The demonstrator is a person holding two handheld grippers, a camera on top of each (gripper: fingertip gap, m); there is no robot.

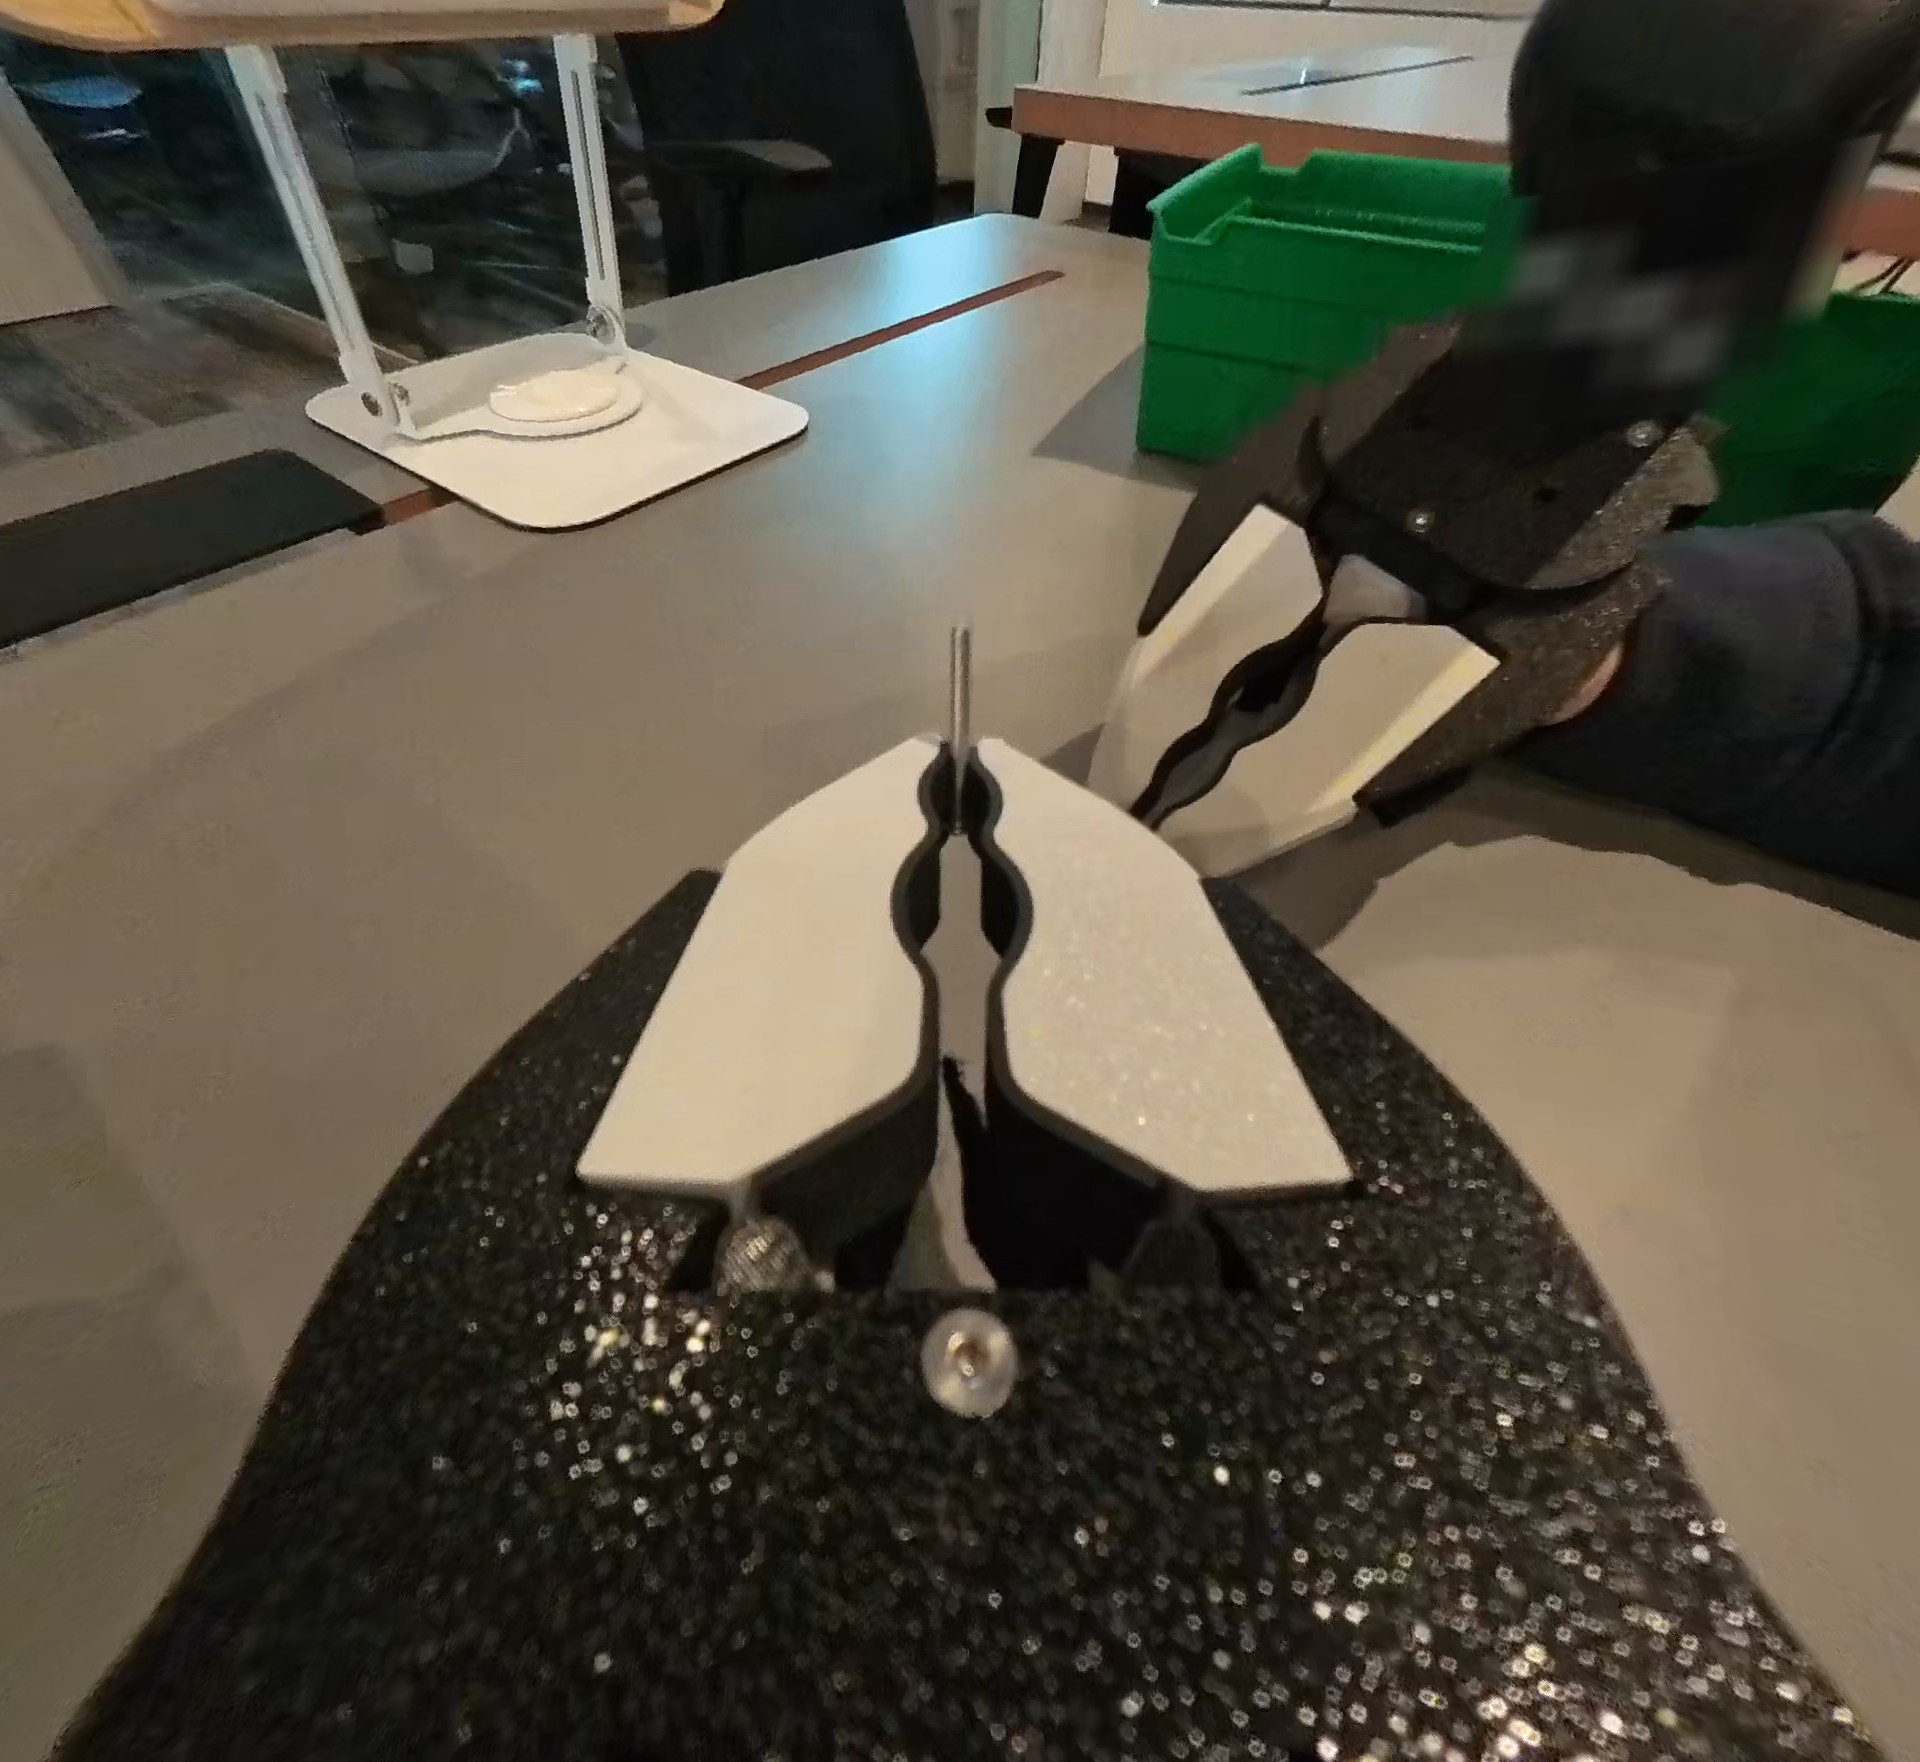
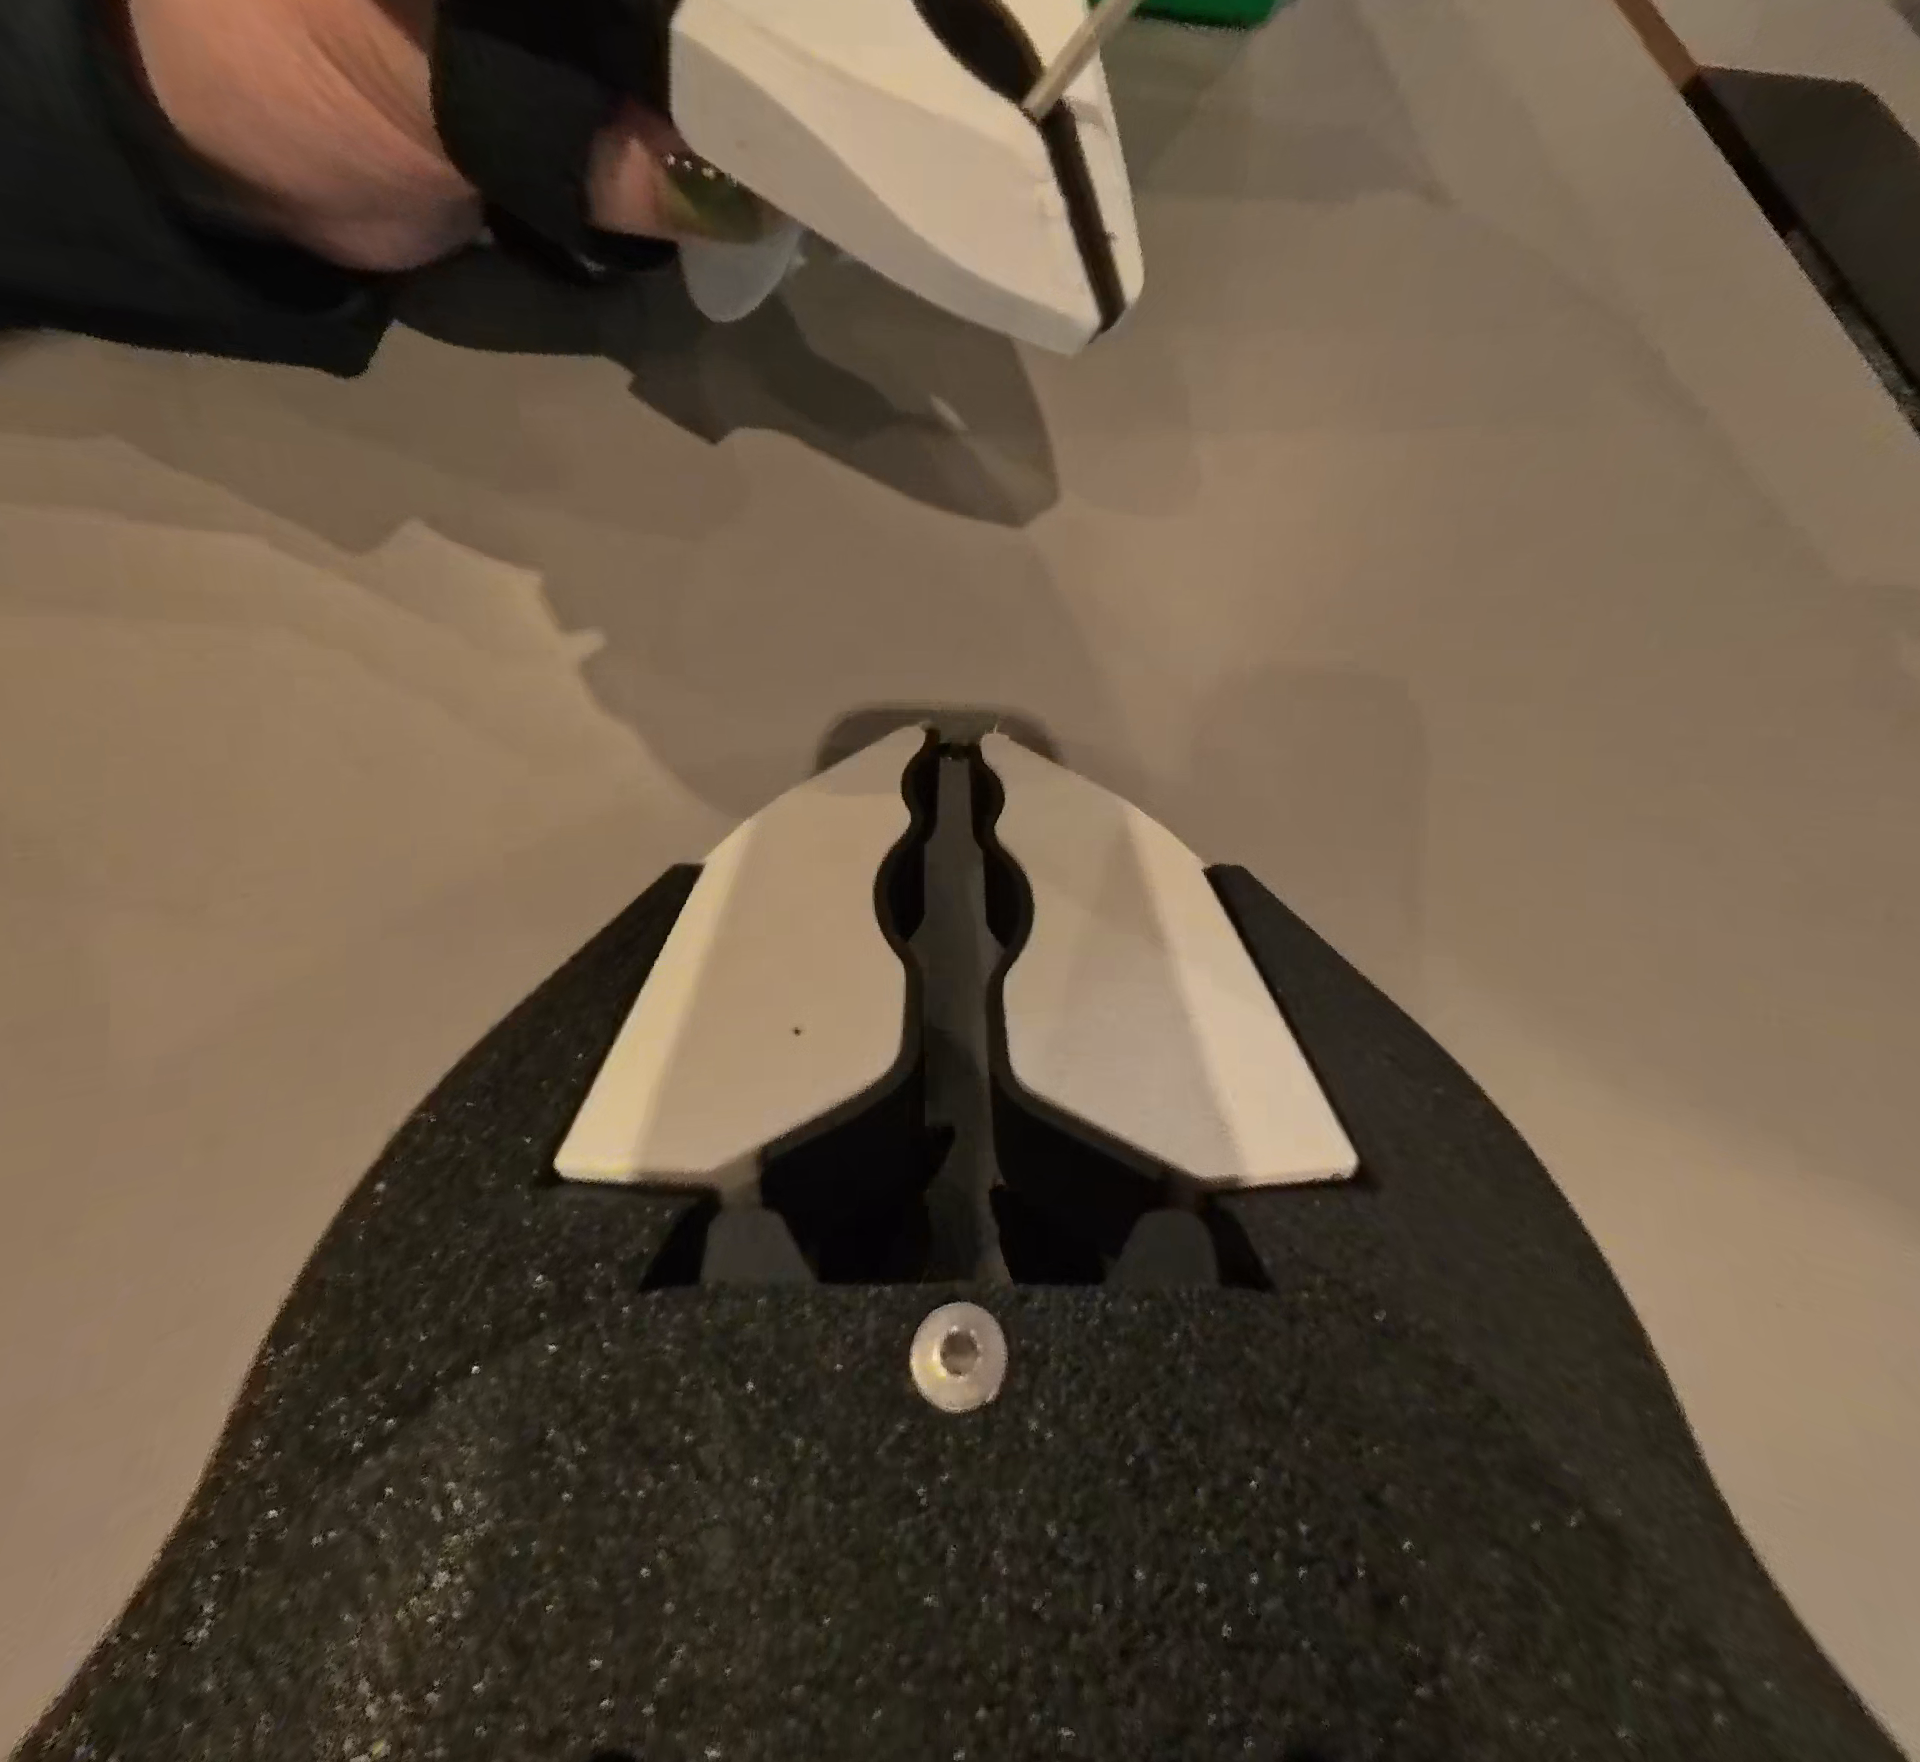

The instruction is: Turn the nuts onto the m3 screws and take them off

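My left gripper (image 1: 961, 762) is shut on a thin silver M3 screw (image 1: 961, 689). The screw's shaft sticks out forward past the fingertips, above the grey table (image 1: 520, 777). The right wrist view shows this gripper (image 2: 1081, 206) at the top, held off the table with the screw (image 2: 1101, 24) pointing up and to the right. My right gripper (image 2: 961, 738) is low over the table with its tips close to the surface. It is shut on a small grey nut (image 2: 961, 744) pinched at the very tips. The left wrist view shows it (image 1: 1148, 808) at the right, pointing down.
Stacked green bins (image 1: 1320, 310) stand at the back right. A white stand (image 1: 561, 434) holding an instruction board is at the back left, next to a black pad (image 1: 177, 517). A gloved hand (image 2: 312, 102) grips the left gripper. Across from one pair of fingers to the other is roughly 7 cm.
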